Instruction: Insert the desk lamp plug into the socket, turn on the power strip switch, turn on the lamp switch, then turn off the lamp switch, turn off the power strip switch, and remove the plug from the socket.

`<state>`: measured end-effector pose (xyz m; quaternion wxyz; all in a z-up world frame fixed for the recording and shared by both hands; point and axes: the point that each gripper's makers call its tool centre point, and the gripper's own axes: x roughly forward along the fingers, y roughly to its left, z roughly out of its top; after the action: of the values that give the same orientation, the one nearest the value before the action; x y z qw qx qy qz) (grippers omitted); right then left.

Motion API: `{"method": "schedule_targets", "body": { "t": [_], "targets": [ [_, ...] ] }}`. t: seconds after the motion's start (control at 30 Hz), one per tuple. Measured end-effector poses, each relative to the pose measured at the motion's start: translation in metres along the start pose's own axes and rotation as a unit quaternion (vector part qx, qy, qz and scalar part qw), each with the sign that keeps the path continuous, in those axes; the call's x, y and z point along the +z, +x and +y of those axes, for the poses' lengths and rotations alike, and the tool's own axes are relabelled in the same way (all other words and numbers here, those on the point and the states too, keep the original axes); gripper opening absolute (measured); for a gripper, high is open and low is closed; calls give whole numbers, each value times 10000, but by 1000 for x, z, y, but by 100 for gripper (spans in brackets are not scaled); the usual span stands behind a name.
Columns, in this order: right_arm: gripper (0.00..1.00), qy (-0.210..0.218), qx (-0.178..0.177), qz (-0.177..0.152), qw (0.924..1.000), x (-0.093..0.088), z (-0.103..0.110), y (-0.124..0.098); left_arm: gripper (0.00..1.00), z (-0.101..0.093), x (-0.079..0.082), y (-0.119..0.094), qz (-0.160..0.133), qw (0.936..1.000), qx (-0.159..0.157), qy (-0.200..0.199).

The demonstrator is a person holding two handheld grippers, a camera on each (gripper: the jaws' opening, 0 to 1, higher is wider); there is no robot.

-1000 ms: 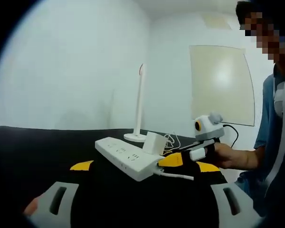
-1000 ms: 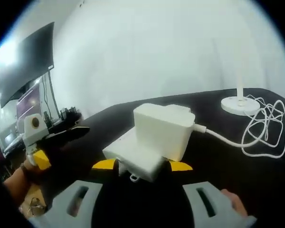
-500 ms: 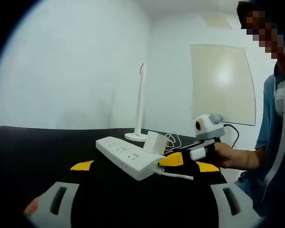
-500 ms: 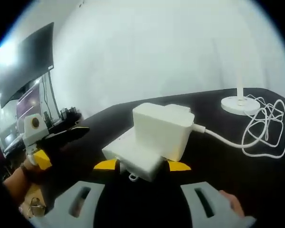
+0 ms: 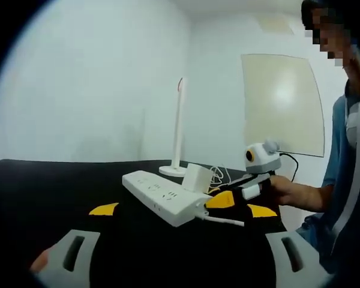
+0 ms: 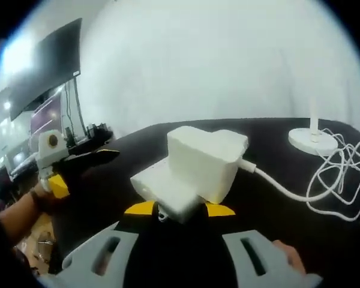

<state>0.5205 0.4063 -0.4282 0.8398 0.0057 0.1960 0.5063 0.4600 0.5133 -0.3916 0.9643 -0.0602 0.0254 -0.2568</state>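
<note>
Plug [image 6: 207,161] seated as before – right gripper [image 6: 179,209] open at strip [image 6: 168,189] | left gripper [image 5: 179,210] open

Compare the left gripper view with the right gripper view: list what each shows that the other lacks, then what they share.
Left gripper view alone: the lamp's tall white stem, a pale board on the wall, the row of sockets along the power strip, and the person's blue sleeve.

Right gripper view alone: a dark screen high on the wall and a cluttered room beyond the table's far edge.

Both: the white plug adapter seated on the power strip, the lamp base, the coiled white cable, the black table, and the opposite hand-held gripper, yellow-tipped.
</note>
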Motion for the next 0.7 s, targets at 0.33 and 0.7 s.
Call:
{"method": "schedule_targets", "body": {
  "t": [0.33, 0.7],
  "targets": [
    [28, -290, 492, 261, 9980, -2, -3, 1, 79, 3, 1, -2, -21, 10000, 61, -4],
    [28, -456, 881, 469, 9940, -3, -2, 9, 79, 6, 2, -4, -45, 9999, 120, -2]
  ]
}}
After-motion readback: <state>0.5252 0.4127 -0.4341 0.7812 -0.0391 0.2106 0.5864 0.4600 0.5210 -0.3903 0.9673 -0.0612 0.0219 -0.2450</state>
